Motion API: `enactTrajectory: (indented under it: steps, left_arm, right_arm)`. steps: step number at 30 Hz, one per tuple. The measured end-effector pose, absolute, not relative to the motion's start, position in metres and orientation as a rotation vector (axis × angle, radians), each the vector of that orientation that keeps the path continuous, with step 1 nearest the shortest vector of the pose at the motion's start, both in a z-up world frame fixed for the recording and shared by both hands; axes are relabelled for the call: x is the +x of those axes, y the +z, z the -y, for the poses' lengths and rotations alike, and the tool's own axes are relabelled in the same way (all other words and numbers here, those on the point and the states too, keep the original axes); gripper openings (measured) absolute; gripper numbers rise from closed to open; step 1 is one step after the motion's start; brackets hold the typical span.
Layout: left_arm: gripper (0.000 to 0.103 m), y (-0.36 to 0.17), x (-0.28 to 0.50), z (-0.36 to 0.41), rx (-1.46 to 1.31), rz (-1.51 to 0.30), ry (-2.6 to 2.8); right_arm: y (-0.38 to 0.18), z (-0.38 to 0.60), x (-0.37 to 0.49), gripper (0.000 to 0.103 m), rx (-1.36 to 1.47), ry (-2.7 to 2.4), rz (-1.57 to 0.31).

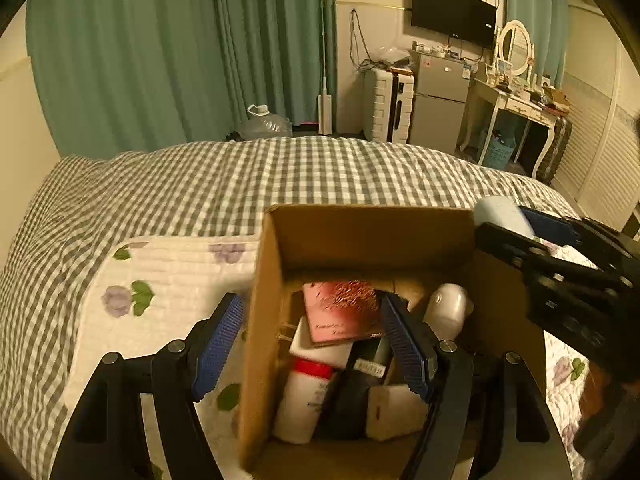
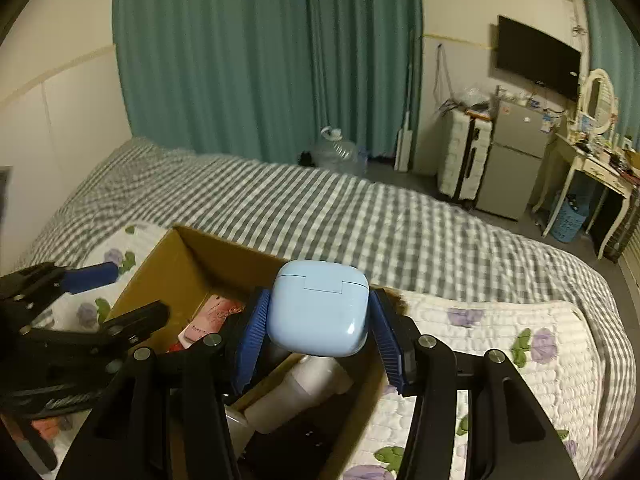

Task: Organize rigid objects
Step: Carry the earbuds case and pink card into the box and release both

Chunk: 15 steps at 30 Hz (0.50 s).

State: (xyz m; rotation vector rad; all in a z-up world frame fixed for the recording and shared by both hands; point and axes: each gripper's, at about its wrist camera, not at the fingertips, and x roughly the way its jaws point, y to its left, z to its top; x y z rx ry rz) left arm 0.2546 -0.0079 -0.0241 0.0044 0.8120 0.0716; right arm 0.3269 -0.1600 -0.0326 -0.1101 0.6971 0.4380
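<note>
A brown cardboard box [image 1: 276,264] stands on the bed and holds a red card [image 1: 340,312], a white bottle with a red band [image 1: 304,396], a white tube [image 1: 446,310] and dark items. My left gripper [image 1: 316,344] is open, its jaws straddling the box's left wall. My right gripper [image 2: 318,344] is shut on a light blue earbud case [image 2: 318,312] and holds it above the box [image 2: 180,264]. The right gripper with the case [image 1: 502,214] also shows at the right of the left wrist view. The left gripper [image 2: 80,304] shows at the left of the right wrist view.
The box sits on a white floral quilted pad [image 1: 168,276] over a grey checked bedspread [image 1: 280,172]. Beyond the bed are green curtains [image 1: 160,52], a water jug [image 1: 264,124], a white suitcase [image 1: 388,104], a small fridge [image 1: 440,100] and a dressing table [image 1: 516,104].
</note>
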Motion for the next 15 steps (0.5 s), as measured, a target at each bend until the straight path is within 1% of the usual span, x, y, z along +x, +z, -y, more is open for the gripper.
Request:
enactTrajectory:
  steps: [8, 9, 11, 15]
  left_arm:
    - [0.075, -0.029, 0.252, -0.006, -0.005, -0.804, 0.092]
    - [0.075, -0.03, 0.251, -0.007, -0.007, -0.802, 0.092]
    - [0.075, -0.032, 0.251, -0.008, -0.013, -0.805, 0.087]
    - [0.075, -0.033, 0.243, -0.007, -0.017, -0.8, 0.083]
  right_arm:
    - [-0.062, 0.142, 0.349, 0.052, -0.095, 0.459, -0.786]
    - [-0.065, 0.139, 0.35, 0.055, -0.091, 0.462, -0.791]
    - [-0.065, 0.14, 0.347, 0.068, -0.072, 0.469, -0.773]
    - [-0.057, 0.146, 0.342, 0.069, -0.052, 0.449, -0.754]
